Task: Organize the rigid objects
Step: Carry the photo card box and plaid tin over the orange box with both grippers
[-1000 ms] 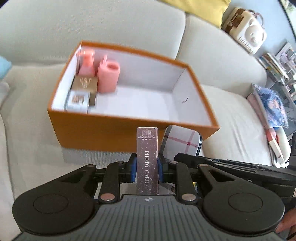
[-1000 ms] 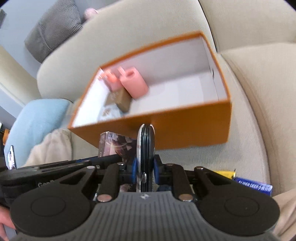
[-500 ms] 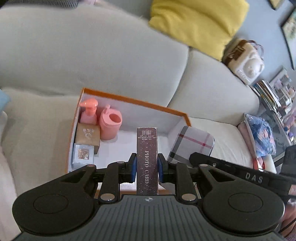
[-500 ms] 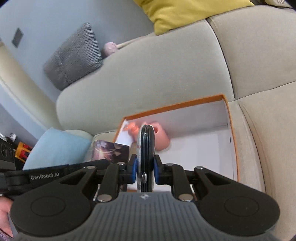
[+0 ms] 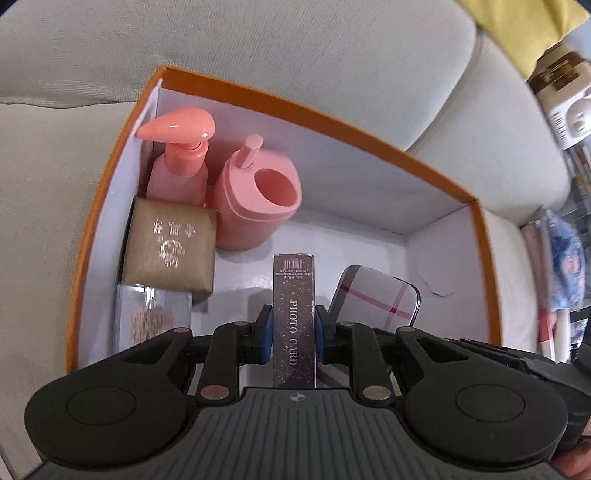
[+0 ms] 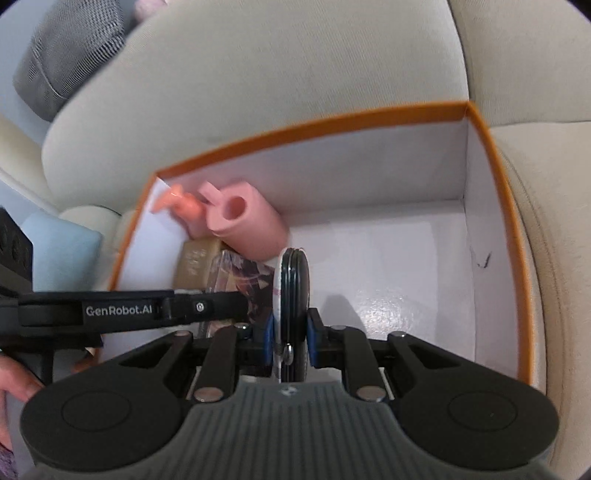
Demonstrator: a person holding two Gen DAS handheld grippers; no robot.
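Observation:
An orange box with a white inside sits on the sofa. My left gripper is shut on a dark photo card box held upright over the box floor. My right gripper is shut on a plaid-faced compact case, seen edge-on; it also shows in the left wrist view beside the photo card box. In the box's left end stand a pink pump bottle, a pink cup, a brown packet and a clear packet.
The right half of the box floor is bare white. Beige sofa cushions surround the box. A yellow pillow and a white bag lie at the far right; a grey pillow at the far left.
Both grippers have moved forward and down over the orange box with their loads; the box now fills both views and the held items hang inside its walls.

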